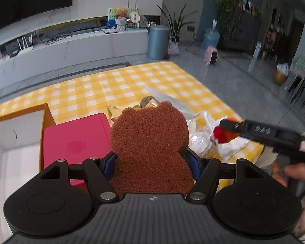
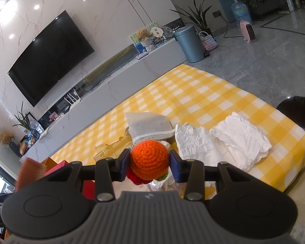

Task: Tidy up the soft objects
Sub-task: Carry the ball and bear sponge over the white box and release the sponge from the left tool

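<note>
Left claw clamped on brown bear-shaped foam sponge; right claw clamped on orange crocheted ball. Risk: ball's round yarn surface may slip from between the pads.

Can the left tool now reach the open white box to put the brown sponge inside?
Probably yes. The left tool grips the brown sponge, and the white box lies open just beside it, left of the pink lid; nothing stands between.

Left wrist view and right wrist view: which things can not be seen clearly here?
- Left wrist view: items behind the brown sponge are hidden by it; the white box is cut off by the left edge.
- Right wrist view: the red piece under the orange crochet ball is mostly covered by it; the package print is too small.
</note>
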Tool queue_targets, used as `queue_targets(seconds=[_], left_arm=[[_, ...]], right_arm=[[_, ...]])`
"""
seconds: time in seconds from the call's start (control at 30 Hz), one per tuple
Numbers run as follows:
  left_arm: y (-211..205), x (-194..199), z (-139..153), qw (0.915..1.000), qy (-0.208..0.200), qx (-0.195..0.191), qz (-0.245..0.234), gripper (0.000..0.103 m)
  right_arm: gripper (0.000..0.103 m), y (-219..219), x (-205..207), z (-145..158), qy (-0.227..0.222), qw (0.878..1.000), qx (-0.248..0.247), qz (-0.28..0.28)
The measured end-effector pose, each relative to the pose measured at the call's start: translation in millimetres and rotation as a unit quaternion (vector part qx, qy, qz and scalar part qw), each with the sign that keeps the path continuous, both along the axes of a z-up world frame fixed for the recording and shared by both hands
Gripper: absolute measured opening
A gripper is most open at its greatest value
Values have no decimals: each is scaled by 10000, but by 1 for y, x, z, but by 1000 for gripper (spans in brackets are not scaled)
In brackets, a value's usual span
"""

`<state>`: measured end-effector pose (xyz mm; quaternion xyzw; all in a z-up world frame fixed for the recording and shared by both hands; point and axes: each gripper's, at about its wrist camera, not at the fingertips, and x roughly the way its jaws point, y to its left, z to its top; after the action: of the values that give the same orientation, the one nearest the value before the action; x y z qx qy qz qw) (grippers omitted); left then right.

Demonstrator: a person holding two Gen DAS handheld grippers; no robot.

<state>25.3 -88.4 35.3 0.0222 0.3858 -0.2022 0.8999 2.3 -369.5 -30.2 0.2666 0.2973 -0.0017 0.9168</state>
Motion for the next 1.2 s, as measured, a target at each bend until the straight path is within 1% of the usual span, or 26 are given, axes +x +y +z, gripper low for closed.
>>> queue_targets(seconds=[0.13, 0.23, 0.37, 0.43, 0.57, 0.67, 0.73, 0.87, 0.93, 0.97, 1.0, 1.07, 1.1, 1.17, 1.2], left_arm=[[23, -7, 9, 9992, -86, -310, 232, 79], [43, -13, 17, 9974, -162, -513, 482, 79], [77, -24, 33, 9924, -488, -689, 901, 79], [95, -31, 40, 9885, -674, -653, 1185, 79], [126, -47, 45, 9772, -1037, -369, 1817, 79], [142, -52, 44, 9687, -1141, -208, 2196, 79], [151, -53, 40, 9632, -1155, -94, 2427, 79], [172, -54, 32, 9610, -1120, -141, 2523, 79], [181, -56, 26, 9579, -1135, 38, 2636, 79], [186, -61, 22, 9569, -1184, 188, 2644, 79], [186, -61, 19, 9565, -1234, 252, 2630, 79], [192, -57, 11, 9591, -1174, 202, 2566, 79], [193, -53, 8, 9578, -1153, 255, 2619, 79], [190, -50, 2, 9485, -1323, 573, 2819, 79], [189, -47, -1, 9479, -1330, 664, 2817, 79]], right_arm=[[42, 4, 0, 1, 1, 9999, -128, 7], [41, 9, -1, 5, -88, 9996, -257, 55], [41, 18, -4, 11, -204, 9990, -325, 212], [41, 25, -6, 15, -284, 9985, -320, 349], [41, 44, -9, 25, -468, 9966, -161, 656], [41, 64, -9, 34, -522, 9948, -70, 867], [41, 79, -9, 40, -545, 9924, 53, 1104], [41, 122, -10, 55, -638, 9829, 123, 1722], [41, 150, -10, 63, -669, 9770, 66, 2026], [41, 165, -10, 66, -684, 9737, 29, 2172], [41, 180, -9, 69, -700, 9700, -5, 2328], [41, 212, -7, 72, -693, 9599, -84, 2717], [41, 229, -5, 73, -677, 9541, -120, 2913], [41, 260, -2, 72, -628, 9434, -189, 3250], [41, 274, -2, 71, -590, 9392, -265, 3372]])
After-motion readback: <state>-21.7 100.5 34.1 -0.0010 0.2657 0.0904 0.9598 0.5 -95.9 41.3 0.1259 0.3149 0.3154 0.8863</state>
